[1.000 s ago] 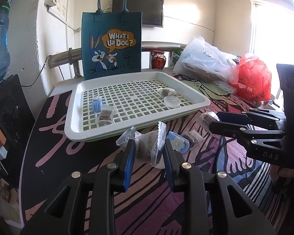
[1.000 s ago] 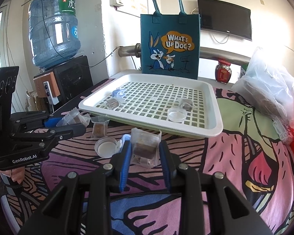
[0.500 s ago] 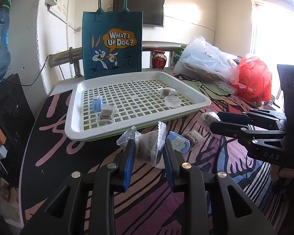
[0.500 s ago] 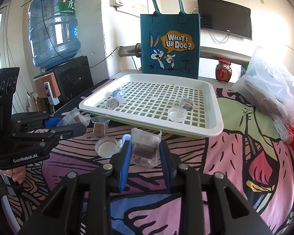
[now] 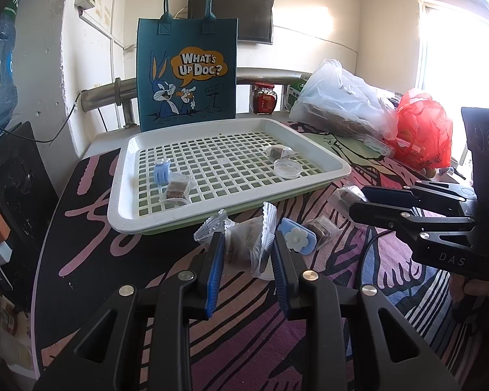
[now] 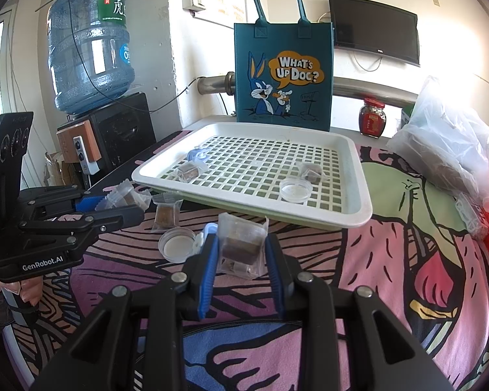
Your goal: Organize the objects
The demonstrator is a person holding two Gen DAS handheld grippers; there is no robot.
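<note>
On the counter (image 6: 391, 260), spread with a pink, purple and black cartoon-print cloth, a white slotted tray (image 6: 358, 195) holds two wrapped brown snack packets, a clear round lid and a small blue piece. Behind it a teal tote bag (image 6: 283, 75) printed "What's Up Doc?" stands against a metal pipe, with a red-lidded jar (image 6: 372, 118), a grey plastic bag (image 5: 342, 101) and a red plastic bag (image 5: 423, 130) off to the right. A water jug (image 6: 88, 42) sits on a dark cabinet at left; a dark screen (image 6: 375, 29) hangs on the wall. The left hand-held gripper (image 5: 246, 254) is clamped on a crinkled clear snack packet (image 5: 244, 238) just before the tray. The right hand-held gripper (image 6: 241, 254) is clamped on a brown snack packet (image 6: 241, 244) beside a round lid (image 6: 176, 244).
</note>
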